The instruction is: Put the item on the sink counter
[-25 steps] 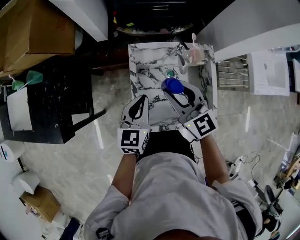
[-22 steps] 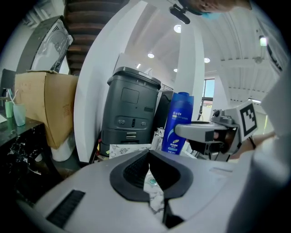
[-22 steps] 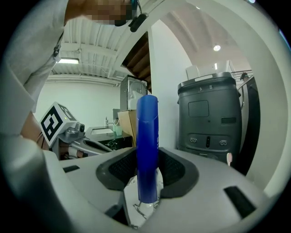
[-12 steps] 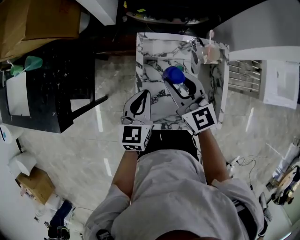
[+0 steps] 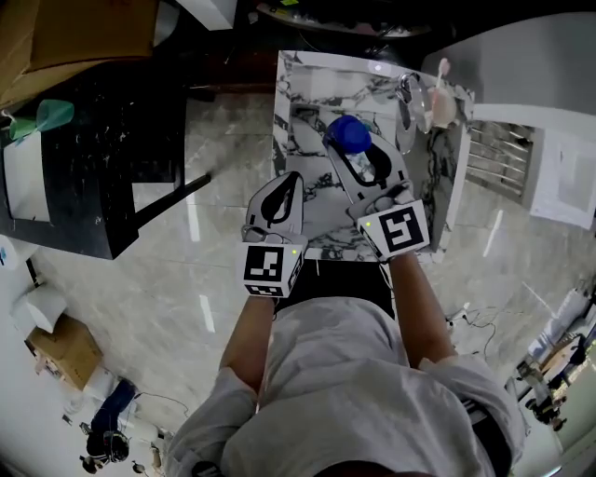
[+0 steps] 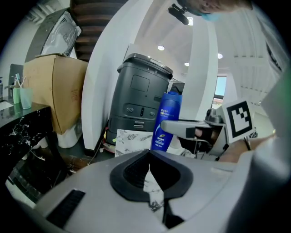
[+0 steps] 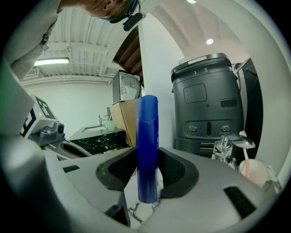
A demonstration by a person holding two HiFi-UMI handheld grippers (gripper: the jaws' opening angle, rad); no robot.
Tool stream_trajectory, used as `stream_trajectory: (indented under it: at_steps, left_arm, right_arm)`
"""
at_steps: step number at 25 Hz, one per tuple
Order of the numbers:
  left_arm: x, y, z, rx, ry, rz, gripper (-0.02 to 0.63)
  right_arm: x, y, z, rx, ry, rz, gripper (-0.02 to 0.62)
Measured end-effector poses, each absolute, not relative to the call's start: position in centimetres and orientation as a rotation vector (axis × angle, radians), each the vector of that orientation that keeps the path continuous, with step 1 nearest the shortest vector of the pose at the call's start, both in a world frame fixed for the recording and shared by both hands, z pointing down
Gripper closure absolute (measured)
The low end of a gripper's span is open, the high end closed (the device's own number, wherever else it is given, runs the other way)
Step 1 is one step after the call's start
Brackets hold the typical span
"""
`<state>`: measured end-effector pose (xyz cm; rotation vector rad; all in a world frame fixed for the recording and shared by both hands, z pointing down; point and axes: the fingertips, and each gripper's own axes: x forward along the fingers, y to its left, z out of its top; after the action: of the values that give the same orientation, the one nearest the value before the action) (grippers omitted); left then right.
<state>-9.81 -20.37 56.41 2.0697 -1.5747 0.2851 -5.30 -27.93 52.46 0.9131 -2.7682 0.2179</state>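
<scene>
My right gripper is shut on a blue bottle, which it holds upright above the white marble sink counter. In the right gripper view the blue bottle stands between the dark pads of the right gripper, its base hanging over marble. My left gripper is shut and holds nothing, near the counter's front left corner. From the left gripper view, the bottle appears to the right, clamped in the other gripper's finger.
A chrome faucet and a pink cup with a toothbrush stand at the counter's right side. A black marble counter with a green cup lies left. A cardboard box and a tall grey machine stand behind.
The head view has shifted, so the sink counter sits further right in the picture. The right gripper keeps the blue bottle over the counter; the left gripper stays shut beside it.
</scene>
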Motion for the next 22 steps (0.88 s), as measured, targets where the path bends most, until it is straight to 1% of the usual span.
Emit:
stream_trajectory:
  at_steps: [22]
  left_arm:
    - [-11.9, -22.4, 58.4, 2.001, -1.585, 0.259, 0.597]
  right_arm:
    - [-8.3, -32.2, 56.1, 0.946, -2.727, 0.260, 0.451]
